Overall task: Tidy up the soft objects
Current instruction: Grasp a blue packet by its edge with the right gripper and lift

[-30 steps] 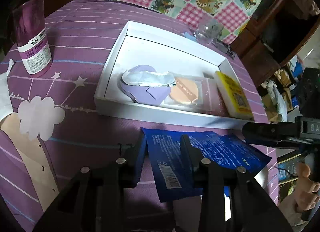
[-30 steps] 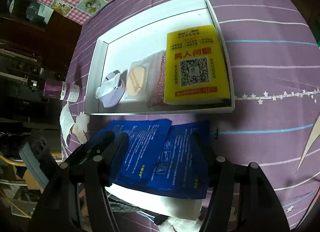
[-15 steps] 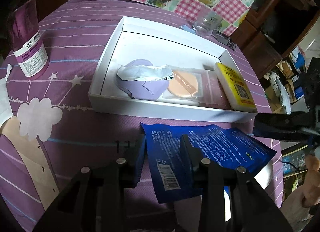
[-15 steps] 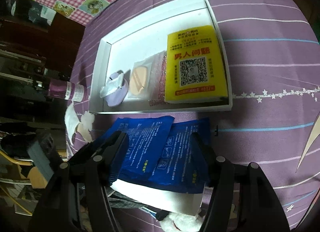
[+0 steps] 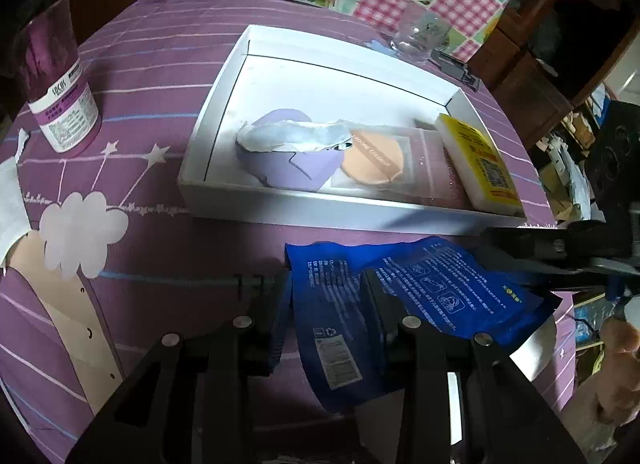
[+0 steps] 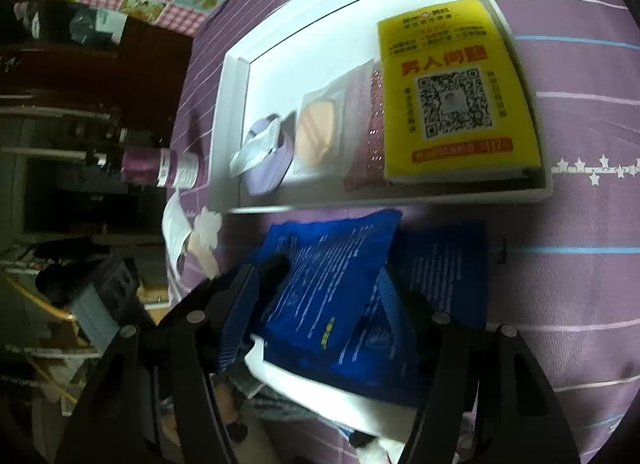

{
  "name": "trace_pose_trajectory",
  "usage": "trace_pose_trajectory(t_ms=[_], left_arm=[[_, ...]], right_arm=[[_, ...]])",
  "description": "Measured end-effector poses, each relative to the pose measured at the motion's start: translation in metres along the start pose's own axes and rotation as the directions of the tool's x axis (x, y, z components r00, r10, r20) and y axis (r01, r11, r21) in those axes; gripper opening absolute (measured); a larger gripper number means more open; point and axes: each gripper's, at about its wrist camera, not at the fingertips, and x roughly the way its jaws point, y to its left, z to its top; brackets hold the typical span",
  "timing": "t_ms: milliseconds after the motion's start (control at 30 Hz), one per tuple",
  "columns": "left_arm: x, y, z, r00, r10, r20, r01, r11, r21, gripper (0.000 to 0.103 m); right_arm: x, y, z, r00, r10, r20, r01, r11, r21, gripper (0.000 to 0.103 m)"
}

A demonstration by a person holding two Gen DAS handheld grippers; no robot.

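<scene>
Blue packet (image 5: 336, 304) (between both grippers) beside tray (image 5: 320, 215).

The left gripper (image 5: 326, 284) is seen from behind, its two black fingers (image 5: 378, 296) set on either side of the near edge of a blue packet (image 5: 340, 304), which is held between them over the purple striped surface (image 5: 160, 248). A second blue packet (image 5: 460, 288) is overlapped by the first, and the right gripper (image 5: 560, 252) is reached in over it from the right edge. Beyond the packets a white tray (image 5: 280, 211) is laid, in which a lilac item with crumpled white wrap (image 5: 292, 151), a peach puff in clear film (image 5: 372, 157) and a yellow sponge (image 5: 480, 159) are set in a row. A purple tub (image 5: 60, 103) is stood at far left and a clear glass (image 5: 418, 35) behind the tray.
</scene>
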Motion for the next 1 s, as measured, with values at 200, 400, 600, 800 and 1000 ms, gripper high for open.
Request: trace_pose_trajectory(t_ms=[200,400,600,800,1000], left_arm=[[0.001,0.002,0.0,1.0,-0.005,-0.009,0.005,1.0,-0.018,0.031],[0.003,0.001,0.001,1.0,-0.017,-0.013,0.017,1.0,-0.019,0.029],[-0.001,-0.001,0.0,1.0,-0.011,0.006,0.011,1.0,-0.009,0.029],[-0.017,0.0,-0.001,0.994,-0.057,0.096,0.058,0.998,-0.009,0.029],[-0.04,-0.003,-0.001,0.974,-0.098,0.205,0.096,0.995,0.019,0.029]], right_arm=[[0.004,-0.012,0.002,0.998,0.058,0.01,-0.059,0.995,0.083,0.04],[0.015,-0.008,0.005,0.998,0.059,0.018,-0.06,0.994,0.096,0.025],[0.016,-0.01,0.006,0.998,0.061,0.016,-0.062,0.994,0.094,0.014],[-0.009,-0.005,0.001,0.989,0.133,0.068,-0.138,0.989,0.06,0.008],[-0.041,0.007,-0.005,0.97,0.169,0.172,-0.168,0.986,-0.023,0.007]])
